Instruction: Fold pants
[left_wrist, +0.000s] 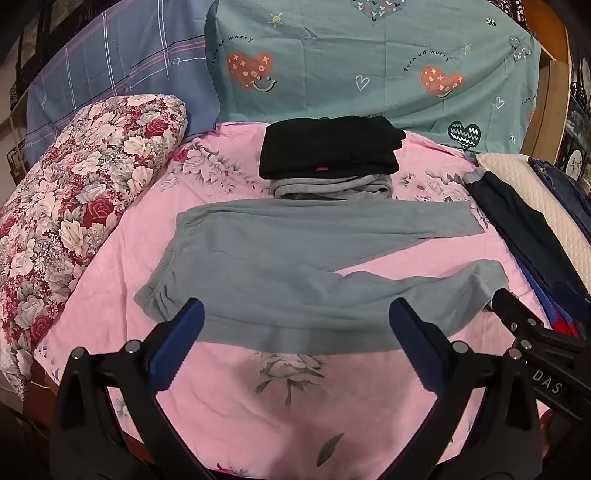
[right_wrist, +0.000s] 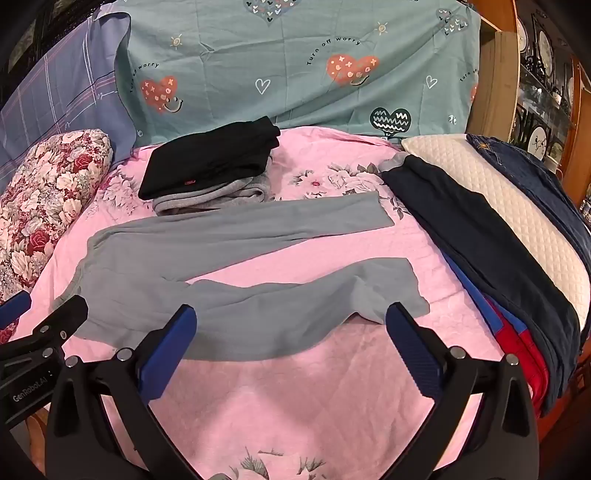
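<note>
Grey pants (left_wrist: 280, 266) lie flat on the pink bedsheet (left_wrist: 258, 406), waistband to the left, legs splayed apart to the right. Left gripper (left_wrist: 295, 332) and right gripper (right_wrist: 291, 332) hover above the near leg, jaws wide apart, nothing between them. Fold not begun. Judgement: pinch the near leg at waistband corner and cuff together, lift low, lay it squarely onto the far leg, edges matched, avoiding the sheet.

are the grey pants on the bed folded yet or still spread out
Spread out: the grey pants lie flat on the pink sheet, both legs apart.
</note>
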